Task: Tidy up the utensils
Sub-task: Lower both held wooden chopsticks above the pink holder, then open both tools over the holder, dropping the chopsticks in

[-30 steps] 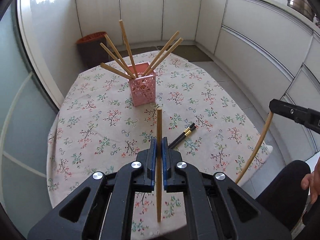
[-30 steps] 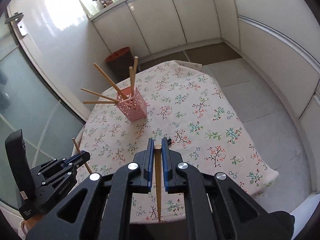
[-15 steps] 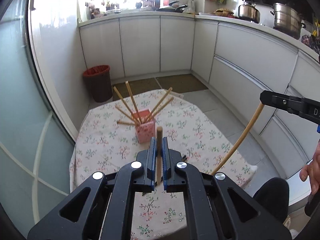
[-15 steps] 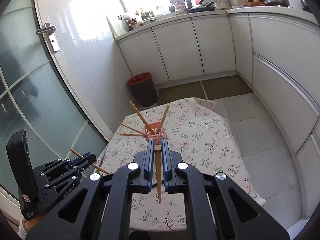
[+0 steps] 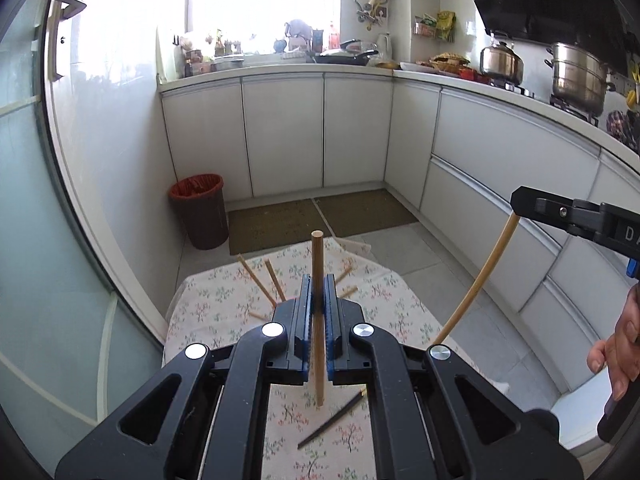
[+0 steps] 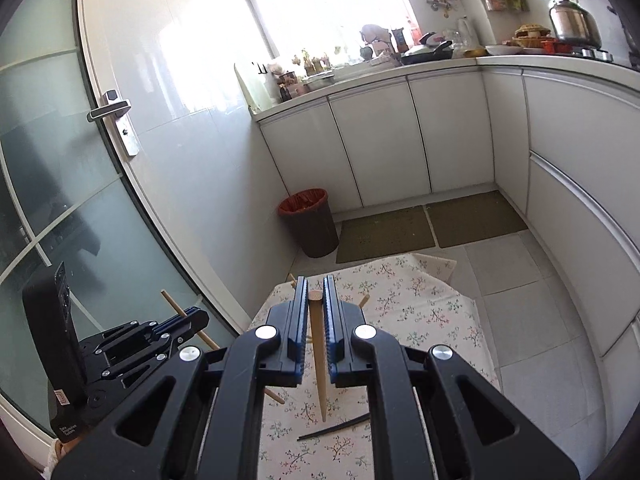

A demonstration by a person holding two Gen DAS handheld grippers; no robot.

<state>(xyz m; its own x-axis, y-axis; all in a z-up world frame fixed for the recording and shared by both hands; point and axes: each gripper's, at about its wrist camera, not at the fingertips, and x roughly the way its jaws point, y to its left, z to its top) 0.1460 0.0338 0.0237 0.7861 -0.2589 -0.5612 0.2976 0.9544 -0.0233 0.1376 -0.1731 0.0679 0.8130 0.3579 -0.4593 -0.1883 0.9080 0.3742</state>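
Chopstick [image 5: 318, 320] clamped in left gripper [image 5: 319, 308] jaws, another [image 6: 319, 356] in right gripper [image 6: 316, 312]; black chopstick [image 5: 334, 420] on table [image 5: 212, 304]

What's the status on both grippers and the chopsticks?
Left gripper shut on a light wooden chopstick. Right gripper shut on another wooden chopstick. Black chopstick on the floral tablecloth.

I'm looking into a home kitchen: white L-shaped base cabinets [image 5: 284, 132] fill mid-frame, steel stockpots [image 5: 578, 76] sit upper right on the stove, a red-lined brown waste bin [image 5: 200, 212] stands left, and olive floor mats [image 5: 320, 216] lie at centre.
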